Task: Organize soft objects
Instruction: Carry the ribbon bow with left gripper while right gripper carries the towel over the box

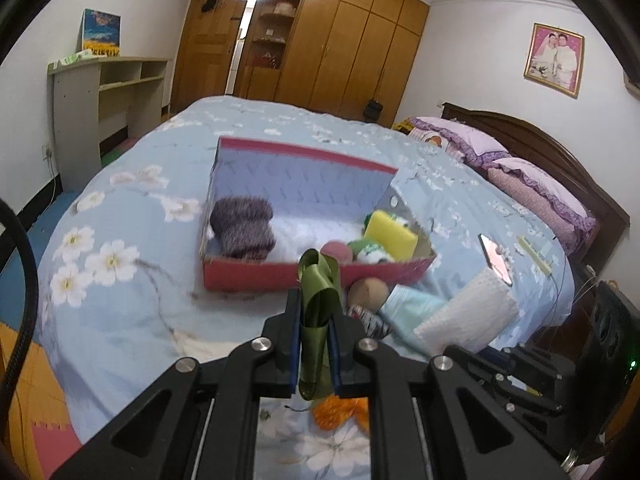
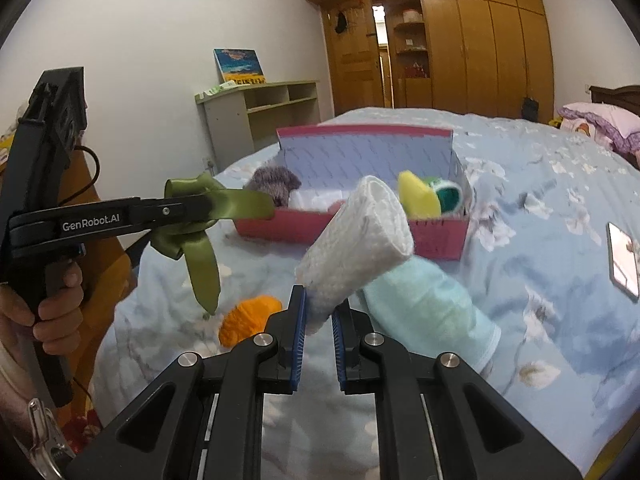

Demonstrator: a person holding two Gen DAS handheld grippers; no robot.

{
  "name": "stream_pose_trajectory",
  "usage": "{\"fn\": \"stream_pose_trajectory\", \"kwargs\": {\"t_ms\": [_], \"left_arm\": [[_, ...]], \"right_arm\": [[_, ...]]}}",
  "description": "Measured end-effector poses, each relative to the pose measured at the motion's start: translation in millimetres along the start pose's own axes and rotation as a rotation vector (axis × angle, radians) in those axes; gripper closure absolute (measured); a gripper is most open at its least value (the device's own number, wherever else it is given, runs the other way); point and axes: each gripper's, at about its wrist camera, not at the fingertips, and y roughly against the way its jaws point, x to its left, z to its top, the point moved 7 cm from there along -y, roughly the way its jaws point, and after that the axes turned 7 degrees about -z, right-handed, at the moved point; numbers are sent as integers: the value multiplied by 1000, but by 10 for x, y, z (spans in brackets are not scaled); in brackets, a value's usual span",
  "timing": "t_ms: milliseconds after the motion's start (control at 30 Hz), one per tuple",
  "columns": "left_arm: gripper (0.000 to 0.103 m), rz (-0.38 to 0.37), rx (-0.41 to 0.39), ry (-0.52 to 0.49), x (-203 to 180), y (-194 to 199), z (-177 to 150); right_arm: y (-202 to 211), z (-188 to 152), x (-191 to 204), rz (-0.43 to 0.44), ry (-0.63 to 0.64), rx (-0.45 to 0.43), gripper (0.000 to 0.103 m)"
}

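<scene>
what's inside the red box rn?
Red box holds purple knit socks, a yellow sponge, pink ball, and a green-white item. Anything beneath them is hidden.

The left gripper (image 1: 316, 320) has its jaws squeezed tight on a green ribbon (image 1: 318, 280), w/ loops sticking up above the jaws. It hangs over a bed (image 1: 132, 216) w/ a blue flower cover. Just past it is a red box (image 1: 312, 274), open on top. Inside, at the left: two fuzzy purple rolls (image 1: 244, 226). At the right: a yellow sponge (image 1: 390, 234), a pink ball (image 1: 337, 251) & a green-white thing (image 1: 370, 250). In front of the box lie a tan ball (image 1: 368, 293), a pale blue cloth (image 1: 412, 310) & a white rolled towel (image 1: 472, 312). A phone (image 1: 496, 258) lies further right. Orange yarn (image 1: 340, 412) shows under the gripper.
</scene>
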Motion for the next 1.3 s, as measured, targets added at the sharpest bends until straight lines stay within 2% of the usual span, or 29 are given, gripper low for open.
{"fn": "stream_pose_trajectory", "kwargs": {"t_ms": [300, 633, 900, 1300], "left_arm": [[91, 14, -66, -54, -130, 55, 398], [91, 3, -98, -97, -273, -33, 701], [91, 3, -93, -121, -309, -271, 871], [91, 49, -29, -117, -162, -851, 946]], "right_arm": [[-33, 348, 25, 18, 17, -41, 89], [-114, 679, 26, 0, 53, -77, 89], [-325, 891, -100, -11, 30, -77, 89], [-781, 1044, -320, -30, 4, -39, 89]]}}
